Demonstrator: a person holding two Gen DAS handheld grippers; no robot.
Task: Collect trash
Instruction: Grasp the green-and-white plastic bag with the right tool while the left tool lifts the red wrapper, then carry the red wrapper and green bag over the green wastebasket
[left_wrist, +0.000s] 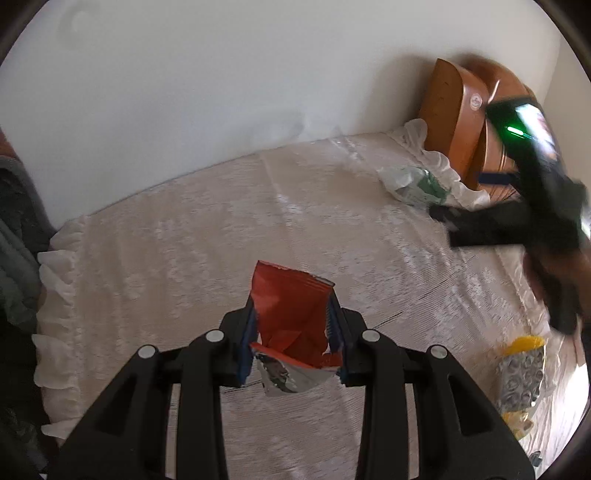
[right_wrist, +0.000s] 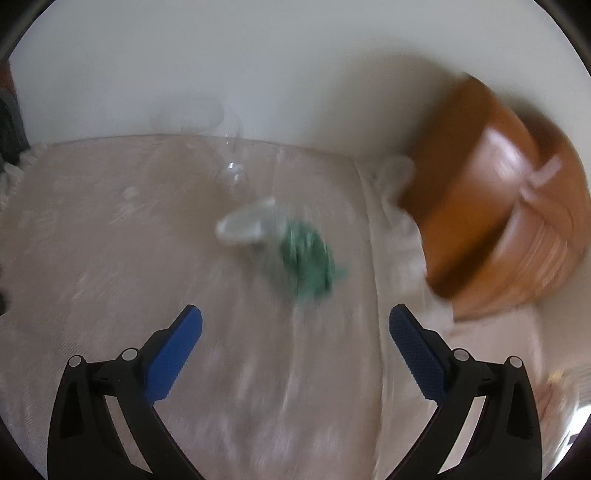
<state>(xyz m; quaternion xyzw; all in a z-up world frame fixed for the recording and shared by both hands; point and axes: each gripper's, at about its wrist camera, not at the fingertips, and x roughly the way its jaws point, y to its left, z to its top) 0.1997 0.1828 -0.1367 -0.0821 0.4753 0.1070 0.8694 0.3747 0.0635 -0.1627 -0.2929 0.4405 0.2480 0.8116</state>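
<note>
Low centre of the left view, the left claw (left_wrist: 293, 332) pinches a red wrapper (left_wrist: 291, 314) above the bed (left_wrist: 184, 258): one piece collected. Lower right, a yellow bag (left_wrist: 522, 373) waits. Farther off, the right claw (right_wrist: 295, 343) gapes wide and empty before the green wrapper (right_wrist: 306, 254).

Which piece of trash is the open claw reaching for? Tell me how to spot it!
Find the bed with the pale patterned cover, then the brown wooden headboard at its end. Near that headboard lies a crumpled green and white wrapper, ahead of the open right claw. The other wrappers are red or yellow; only this one is green.
</note>
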